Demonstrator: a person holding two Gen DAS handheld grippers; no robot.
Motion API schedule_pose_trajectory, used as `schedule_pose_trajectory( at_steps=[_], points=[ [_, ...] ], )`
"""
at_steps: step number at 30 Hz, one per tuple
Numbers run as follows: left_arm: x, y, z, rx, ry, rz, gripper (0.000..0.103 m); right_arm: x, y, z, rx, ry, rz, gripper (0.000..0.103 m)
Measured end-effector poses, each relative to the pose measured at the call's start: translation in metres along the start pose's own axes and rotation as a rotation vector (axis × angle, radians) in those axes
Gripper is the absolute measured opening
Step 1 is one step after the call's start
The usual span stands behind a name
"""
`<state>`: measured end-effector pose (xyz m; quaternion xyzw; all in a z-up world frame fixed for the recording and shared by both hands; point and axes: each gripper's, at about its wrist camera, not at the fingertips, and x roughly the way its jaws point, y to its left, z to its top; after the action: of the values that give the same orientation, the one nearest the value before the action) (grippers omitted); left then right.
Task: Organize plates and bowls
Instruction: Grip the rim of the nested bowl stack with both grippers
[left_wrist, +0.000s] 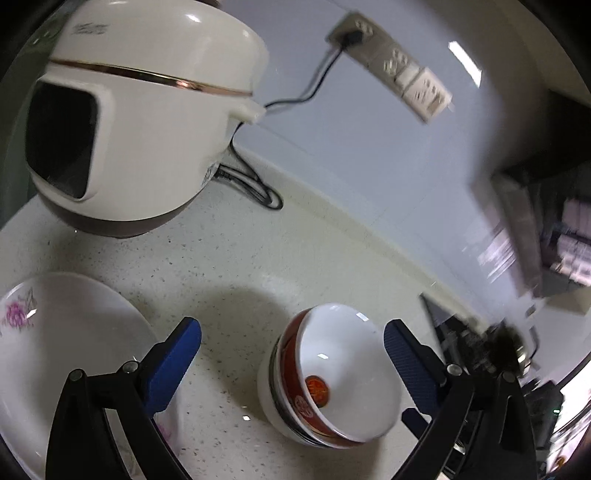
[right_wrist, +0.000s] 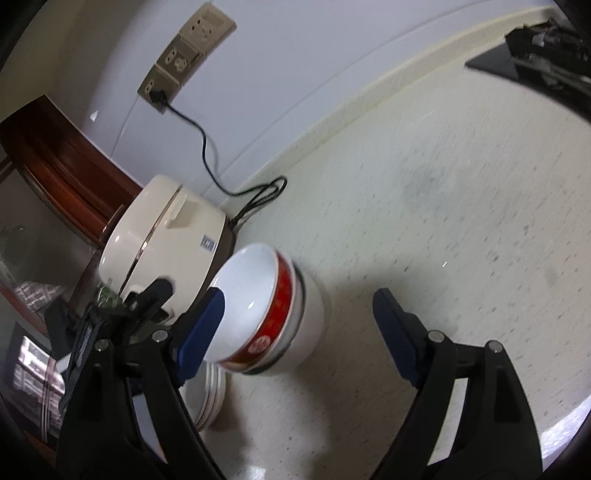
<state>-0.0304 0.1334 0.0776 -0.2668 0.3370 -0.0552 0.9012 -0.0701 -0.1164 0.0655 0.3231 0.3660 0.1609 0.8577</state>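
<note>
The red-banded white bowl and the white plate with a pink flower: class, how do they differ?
The red-banded white bowl is deep and sits nested on other bowls; the white plate with a pink flower is shallow and wide. The bowl carries a red band, the plate a flower. Both are glossy white and rest on the speckled countertop.

Bowls (left_wrist: 332, 373): 3 nested, lower centre. Plates (right_wrist: 212, 391): approx 2 stacked, lower left, exact no. unclear. Rice cooker (left_wrist: 140, 110): 1, upper left. Wall sockets (left_wrist: 391, 62): 1 strip w/ 1 plug (left_wrist: 352, 37).
</note>
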Motion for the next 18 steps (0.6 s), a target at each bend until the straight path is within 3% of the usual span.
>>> schedule_pose_trajectory(
  at_steps=[9, 18],
  points=[
    [0.04, -0.009, 0.004, 0.043, 0.144, 0.046, 0.1, 0.025, 0.006, -0.011, 0.008, 0.091, 0.02, 0.088],
    [0.055, -0.005, -0.003, 0.066, 0.202, 0.052, 0.1, 0.044, 0.006, -0.011, 0.033, 0.125, 0.039, 0.088]
  ],
)
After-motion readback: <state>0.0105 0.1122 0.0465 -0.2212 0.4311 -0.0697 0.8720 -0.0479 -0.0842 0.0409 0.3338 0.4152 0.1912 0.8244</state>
